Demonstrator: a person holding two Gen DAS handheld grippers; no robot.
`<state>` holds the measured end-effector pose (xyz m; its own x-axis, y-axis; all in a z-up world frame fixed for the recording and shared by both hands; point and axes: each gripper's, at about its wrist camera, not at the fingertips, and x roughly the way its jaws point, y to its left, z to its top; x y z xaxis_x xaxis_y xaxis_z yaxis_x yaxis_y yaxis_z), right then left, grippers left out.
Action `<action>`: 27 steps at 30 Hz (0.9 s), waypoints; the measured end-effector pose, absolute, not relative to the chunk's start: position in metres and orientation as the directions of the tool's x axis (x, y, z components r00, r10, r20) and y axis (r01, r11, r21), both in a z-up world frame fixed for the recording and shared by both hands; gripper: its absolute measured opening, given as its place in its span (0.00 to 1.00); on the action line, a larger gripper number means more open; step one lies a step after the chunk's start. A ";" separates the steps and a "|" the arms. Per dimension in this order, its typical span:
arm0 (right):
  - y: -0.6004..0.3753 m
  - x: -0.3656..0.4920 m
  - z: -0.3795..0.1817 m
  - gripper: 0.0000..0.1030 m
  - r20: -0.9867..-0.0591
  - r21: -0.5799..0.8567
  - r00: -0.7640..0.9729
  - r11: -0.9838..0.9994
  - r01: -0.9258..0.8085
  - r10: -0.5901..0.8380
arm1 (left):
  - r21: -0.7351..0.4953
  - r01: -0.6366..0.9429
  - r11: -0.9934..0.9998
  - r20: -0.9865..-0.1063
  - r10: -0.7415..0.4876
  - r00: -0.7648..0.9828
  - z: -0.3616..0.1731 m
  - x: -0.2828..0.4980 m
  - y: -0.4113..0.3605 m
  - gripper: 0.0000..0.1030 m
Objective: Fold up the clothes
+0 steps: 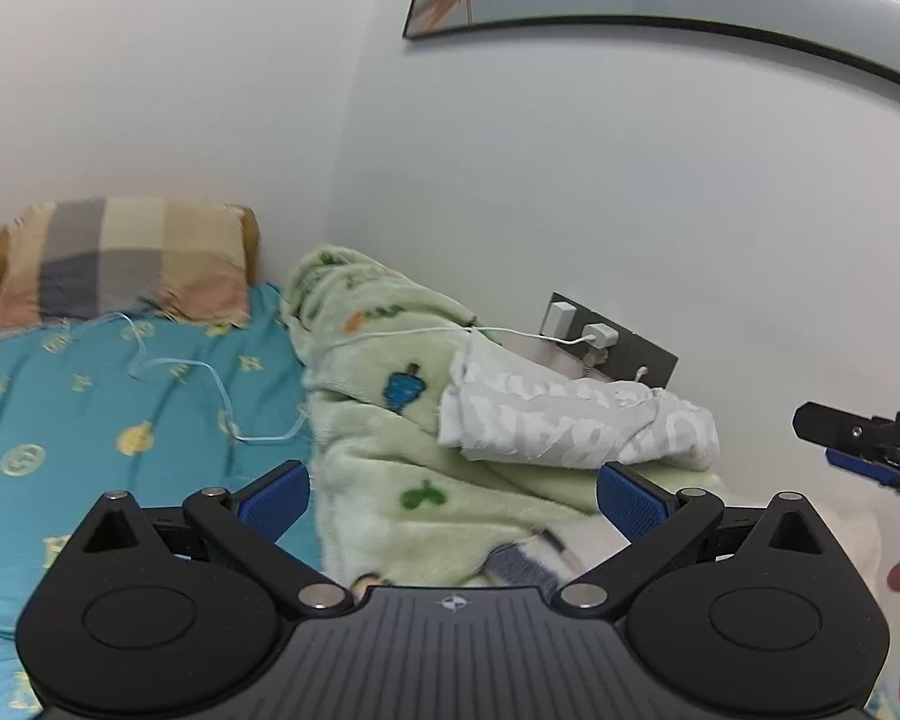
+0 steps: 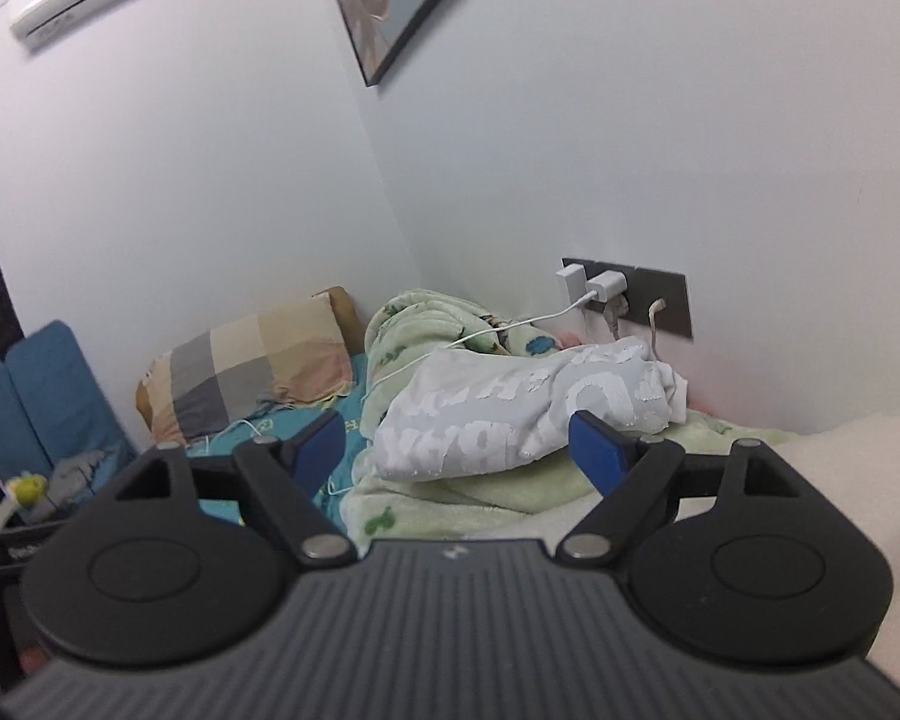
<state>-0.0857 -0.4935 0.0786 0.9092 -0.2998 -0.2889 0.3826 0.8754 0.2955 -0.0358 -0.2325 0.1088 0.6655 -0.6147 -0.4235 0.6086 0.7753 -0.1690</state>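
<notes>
Nearby, charger cable [image 1: 390,333] across green blanket [image 1: 390,456]

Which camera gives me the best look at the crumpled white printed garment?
Right wrist: the crumpled white printed garment sits nearly central, large, between the open fingers, its lettering visible. Left wrist shows it smaller and off to the right, lying on the green fleece blanket.

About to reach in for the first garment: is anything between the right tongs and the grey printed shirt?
Nothing visible blocks it. The right tongs are open, aimed at the grey printed shirt bunched on the green blanket. A white charger cable runs just behind the shirt.
</notes>
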 end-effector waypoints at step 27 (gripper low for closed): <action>-0.394 -0.157 0.101 0.81 -0.262 0.094 0.898 0.917 0.388 -0.353 | -0.023 0.588 0.808 -0.329 -0.562 0.759 0.128 -0.160 -0.170 1.00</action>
<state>-0.1574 -0.3940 0.1010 0.8981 -0.3531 -0.2623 0.3880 0.9168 0.0945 -0.1604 -0.1699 0.1280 0.7589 -0.5619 -0.3291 0.5883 0.8083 -0.0233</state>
